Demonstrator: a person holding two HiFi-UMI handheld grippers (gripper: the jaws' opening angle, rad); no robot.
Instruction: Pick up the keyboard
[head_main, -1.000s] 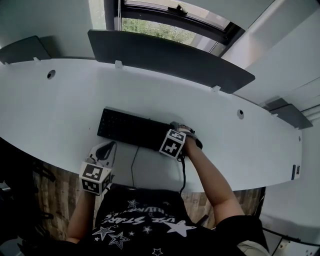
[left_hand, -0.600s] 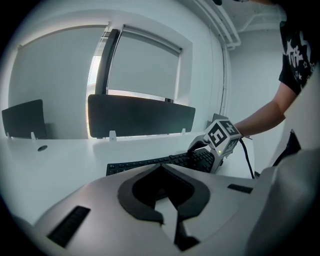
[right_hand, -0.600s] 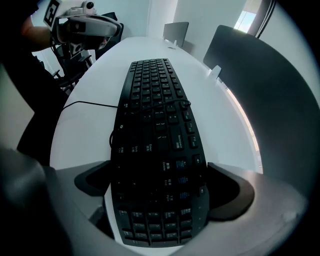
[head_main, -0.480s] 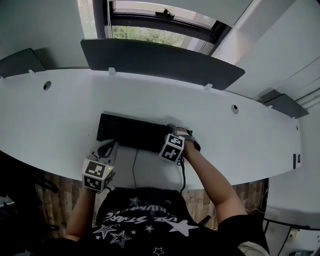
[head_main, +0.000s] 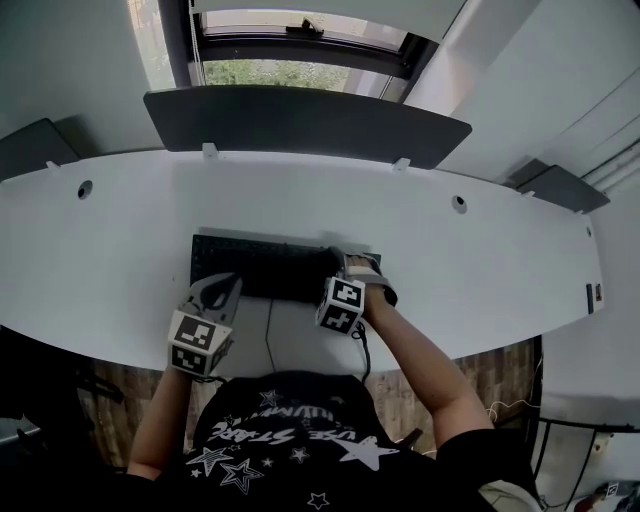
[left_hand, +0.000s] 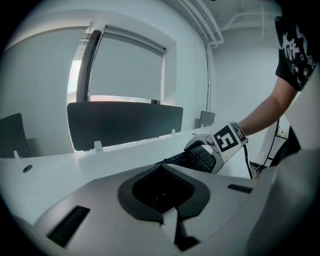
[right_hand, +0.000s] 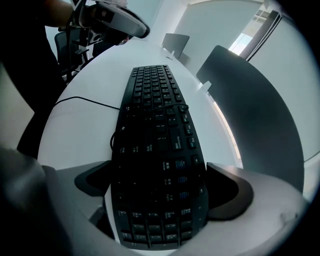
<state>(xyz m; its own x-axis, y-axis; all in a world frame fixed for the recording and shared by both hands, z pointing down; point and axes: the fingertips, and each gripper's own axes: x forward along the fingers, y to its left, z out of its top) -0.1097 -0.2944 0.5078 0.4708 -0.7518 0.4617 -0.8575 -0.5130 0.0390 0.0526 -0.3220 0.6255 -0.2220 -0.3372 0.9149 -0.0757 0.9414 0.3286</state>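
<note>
Jaws of the right tool are seen clamped across the right end of the keyboard. One dark pad is set against each long edge, and the gap between them is filled by the keys at that end. This tool is pointed steeply down and is carried on a bare forearm. The left tool is seen with its jaws brought together and nothing between them. It is held low at the keyboard's near left corner, and whether contact is made there cannot be told. One marker cube is borne by each tool, two in all.

One keyboard is counted: black, full-size, laid lengthwise on the white curved tabletop, close to its front edge and roughly at its middle. One thin black cable is seen running from the keyboard's near edge across the tabletop towards the person.

Two round openings are cut into the tabletop, a left hole and a right hole. One wide dark screen is fixed along the far edge by two white clips. One smaller dark panel is seen beyond each end, two in all. One window is seen behind the screen.
</note>
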